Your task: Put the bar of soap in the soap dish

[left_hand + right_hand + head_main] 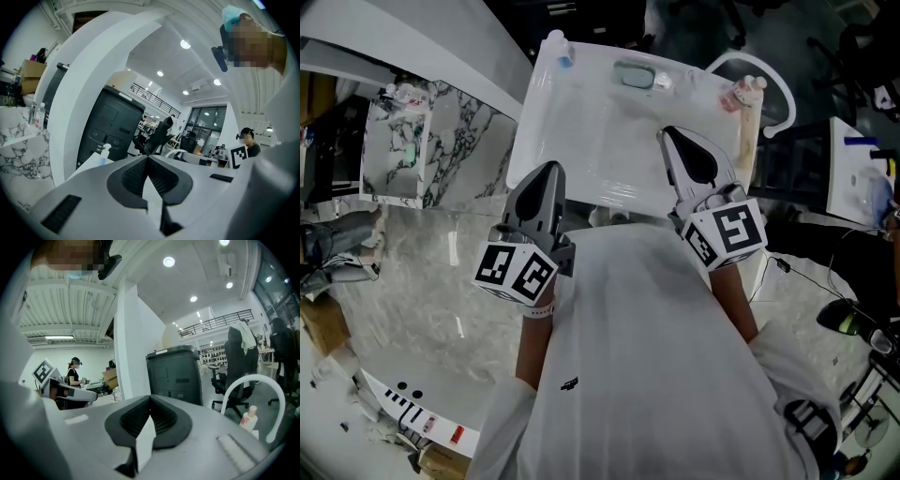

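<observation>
Hovering over white surface (591,122), left claw (551,169), right claw (666,134) both closed empty, marble slab (431,281)

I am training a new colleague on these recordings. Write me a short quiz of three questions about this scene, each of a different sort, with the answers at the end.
1. True or false: the left gripper holds something between its fingers.
2. Where on the white table does the greenish oval dish lie?
A. near the far edge
B. at the near edge, right below the grippers
C. in the middle of the table
3. In a few words: in what state are the fingers of the right gripper?

Key
1. False: its fingers are shut with nothing between them.
2. A
3. Shut and empty.
</observation>
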Demonstrator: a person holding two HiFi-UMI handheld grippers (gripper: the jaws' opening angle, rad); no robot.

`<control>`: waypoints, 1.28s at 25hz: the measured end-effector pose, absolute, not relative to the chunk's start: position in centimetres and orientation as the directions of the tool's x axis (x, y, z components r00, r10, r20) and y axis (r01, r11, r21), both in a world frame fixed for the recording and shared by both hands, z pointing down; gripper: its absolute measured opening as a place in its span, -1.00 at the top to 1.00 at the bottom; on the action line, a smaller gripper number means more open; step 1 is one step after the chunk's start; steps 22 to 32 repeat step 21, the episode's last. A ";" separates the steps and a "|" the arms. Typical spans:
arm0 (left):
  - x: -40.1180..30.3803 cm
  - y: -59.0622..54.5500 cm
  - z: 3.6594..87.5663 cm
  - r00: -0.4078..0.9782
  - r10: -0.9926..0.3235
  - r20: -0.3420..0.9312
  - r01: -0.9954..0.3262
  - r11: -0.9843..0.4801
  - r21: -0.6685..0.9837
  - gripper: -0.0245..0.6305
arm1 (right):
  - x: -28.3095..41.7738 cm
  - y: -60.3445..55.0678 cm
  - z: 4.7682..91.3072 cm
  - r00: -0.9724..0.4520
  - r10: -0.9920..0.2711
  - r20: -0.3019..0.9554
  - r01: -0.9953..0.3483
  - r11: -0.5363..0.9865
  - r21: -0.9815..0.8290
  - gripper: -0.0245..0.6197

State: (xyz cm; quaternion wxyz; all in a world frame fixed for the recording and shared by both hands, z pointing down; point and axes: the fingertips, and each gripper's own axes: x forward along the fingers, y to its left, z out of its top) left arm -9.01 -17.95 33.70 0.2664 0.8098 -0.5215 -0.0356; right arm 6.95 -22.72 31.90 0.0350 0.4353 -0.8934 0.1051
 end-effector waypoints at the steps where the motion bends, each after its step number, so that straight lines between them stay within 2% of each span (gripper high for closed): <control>1: -9.1 -17.9 33.7 0.453 -0.864 0.219 -0.826 -0.314 0.468 0.90 | 6.9 -22.7 31.9 -0.618 -0.771 0.153 -0.785 0.598 -0.159 0.89; 32: -9.2 -17.2 34.1 0.444 -0.867 0.228 -0.833 -0.305 0.463 0.90 | 6.4 -22.1 32.5 -0.631 -0.756 0.172 -0.775 0.612 -0.155 0.89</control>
